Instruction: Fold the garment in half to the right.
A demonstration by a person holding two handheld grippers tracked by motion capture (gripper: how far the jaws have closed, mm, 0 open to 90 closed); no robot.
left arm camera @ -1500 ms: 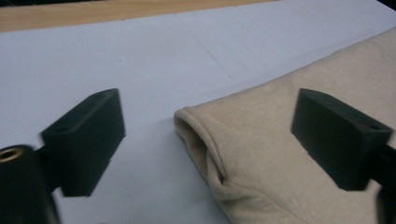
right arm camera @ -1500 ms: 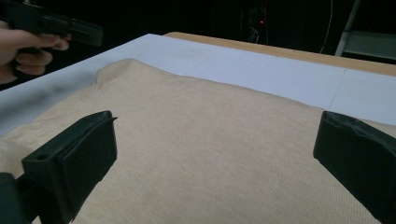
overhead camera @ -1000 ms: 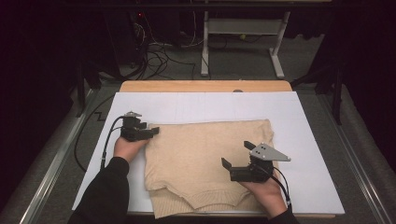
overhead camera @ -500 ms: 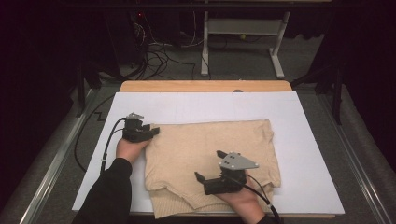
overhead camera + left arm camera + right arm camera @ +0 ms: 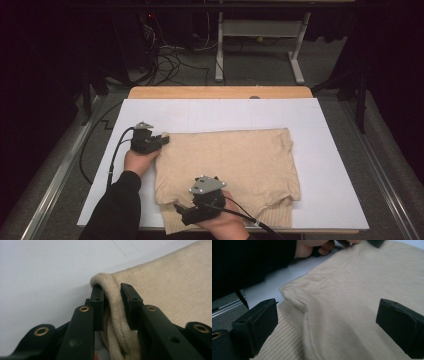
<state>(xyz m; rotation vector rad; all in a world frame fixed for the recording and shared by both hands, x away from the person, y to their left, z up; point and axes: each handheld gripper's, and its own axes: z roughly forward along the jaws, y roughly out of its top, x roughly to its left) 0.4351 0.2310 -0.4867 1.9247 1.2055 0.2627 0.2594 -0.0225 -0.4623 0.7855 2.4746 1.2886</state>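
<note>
beige knit, a sweater (image 5: pixel 227 167) folded over itself, lies flat on the white table cover (image 5: pixel 330 150), ribbed hem toward my side. my left claw (image 5: pixel 159 141) has just been closing and now clamps the thick rolled edge (image 5: pixel 112 305) at the sweater's far left corner, fabric bunched between both pads. my right claw (image 5: pixel 182 212) hangs over the near left corner by the ribbing (image 5: pixel 287 340), jaws wide apart, having eased in only slightly; cloth lies below them, nothing pinched yet. judgement: one corner secured, second grip not yet made. the next fold is all ahead, and the garment is only partly folded.
</note>
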